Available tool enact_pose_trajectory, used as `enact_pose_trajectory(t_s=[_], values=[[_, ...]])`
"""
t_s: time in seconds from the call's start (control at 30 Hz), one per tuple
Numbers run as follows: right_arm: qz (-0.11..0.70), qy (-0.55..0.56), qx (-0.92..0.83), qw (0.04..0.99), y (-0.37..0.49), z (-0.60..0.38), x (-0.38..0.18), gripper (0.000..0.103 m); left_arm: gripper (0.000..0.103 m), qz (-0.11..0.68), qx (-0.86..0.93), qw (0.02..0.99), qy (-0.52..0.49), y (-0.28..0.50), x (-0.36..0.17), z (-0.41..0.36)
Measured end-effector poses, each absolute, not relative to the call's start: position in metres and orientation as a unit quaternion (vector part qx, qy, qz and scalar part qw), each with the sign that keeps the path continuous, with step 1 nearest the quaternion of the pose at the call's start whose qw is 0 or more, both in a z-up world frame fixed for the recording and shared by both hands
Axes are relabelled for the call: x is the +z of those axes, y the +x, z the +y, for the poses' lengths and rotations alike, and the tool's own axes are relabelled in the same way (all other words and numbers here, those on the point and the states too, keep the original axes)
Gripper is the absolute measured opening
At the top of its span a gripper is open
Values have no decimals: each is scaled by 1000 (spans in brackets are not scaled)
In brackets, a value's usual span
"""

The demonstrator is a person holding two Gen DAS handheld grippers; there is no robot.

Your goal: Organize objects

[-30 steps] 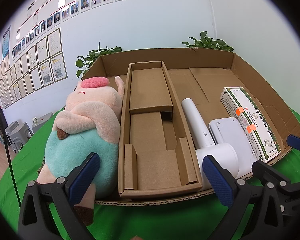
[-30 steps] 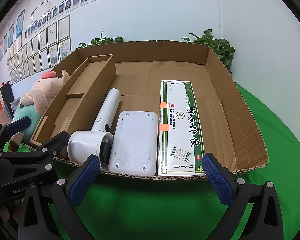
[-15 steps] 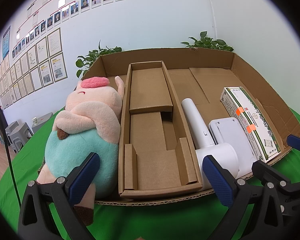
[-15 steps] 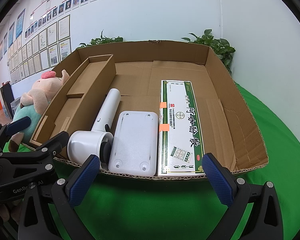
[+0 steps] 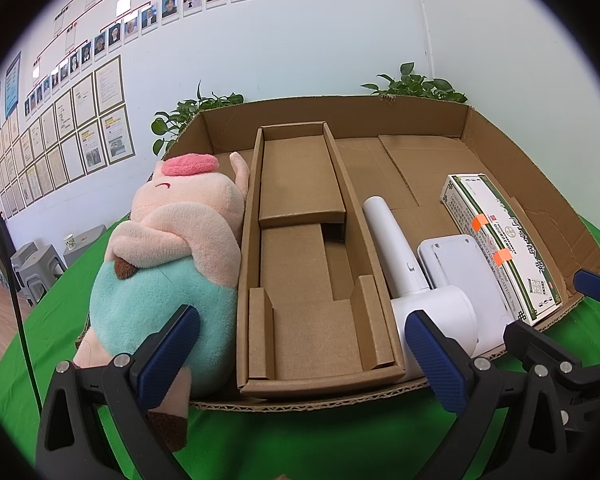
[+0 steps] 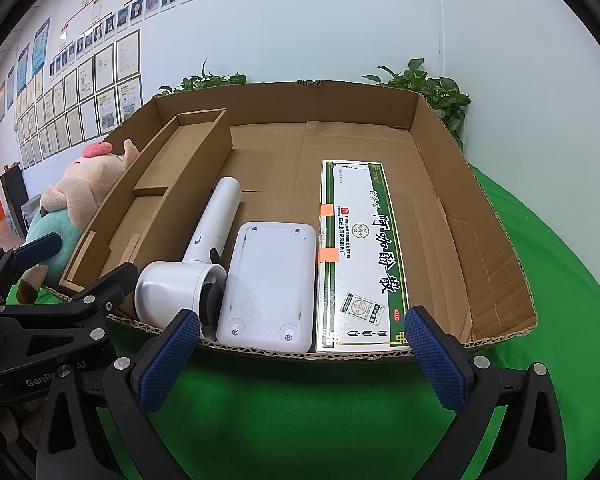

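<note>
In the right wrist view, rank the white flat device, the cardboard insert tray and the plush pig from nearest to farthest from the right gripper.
1. White flat device, just ahead of the right gripper.
2. Cardboard insert tray, left.
3. Plush pig, far left, beyond the tray.

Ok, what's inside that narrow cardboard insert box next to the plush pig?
Only folded cardboard steps and tabs show inside the narrow insert. The space under its raised platform is covered.

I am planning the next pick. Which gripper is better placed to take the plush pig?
Left. The left gripper is open with one finger in front of the plush pig; the right gripper faces the medicine box, far from the pig.
</note>
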State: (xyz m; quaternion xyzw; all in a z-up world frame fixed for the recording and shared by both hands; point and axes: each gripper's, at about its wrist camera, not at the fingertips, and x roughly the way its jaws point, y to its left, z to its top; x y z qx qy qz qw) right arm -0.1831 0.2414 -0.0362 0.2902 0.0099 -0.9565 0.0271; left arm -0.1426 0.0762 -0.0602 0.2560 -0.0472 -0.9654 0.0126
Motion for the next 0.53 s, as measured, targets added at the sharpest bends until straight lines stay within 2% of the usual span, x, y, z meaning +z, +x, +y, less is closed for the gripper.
enact_pose_trajectory(t_s=[0.53], values=[[10,290,-957,27,-183,242,-35,103,102,-41,-966,10,255,-143,-61,76]])
